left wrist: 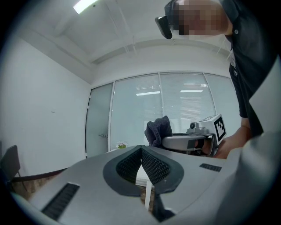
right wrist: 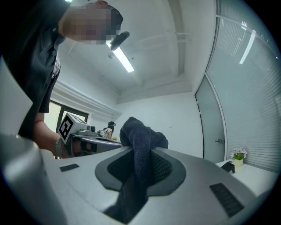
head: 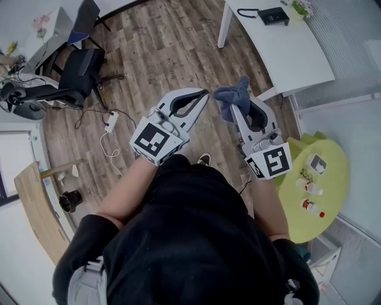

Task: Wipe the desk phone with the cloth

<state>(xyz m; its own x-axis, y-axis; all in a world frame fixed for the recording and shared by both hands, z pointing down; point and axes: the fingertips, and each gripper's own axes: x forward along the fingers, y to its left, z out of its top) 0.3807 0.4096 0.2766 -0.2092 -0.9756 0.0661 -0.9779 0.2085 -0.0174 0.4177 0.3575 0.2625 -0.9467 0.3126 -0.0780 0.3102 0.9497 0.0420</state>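
A dark desk phone [head: 272, 15] lies on the white desk [head: 292, 53] at the far upper right, well away from both grippers. My right gripper [head: 236, 108] is shut on a blue-grey cloth [head: 233, 96], which bunches above its jaws; in the right gripper view the cloth [right wrist: 139, 139] is pinched between the pads and hangs down. My left gripper [head: 204, 93] is held beside it, shut with nothing in it, the pads meeting at the tip [left wrist: 141, 150]. Both are held in the air above the wooden floor. The left gripper view also shows the cloth [left wrist: 159, 129].
A black office chair [head: 77, 74] and a power strip [head: 111, 122] with cables are on the floor at the left. A yellow-green round table [head: 324, 205] with small bottles stands at the right. A wooden tabletop [head: 36, 208] is at the lower left.
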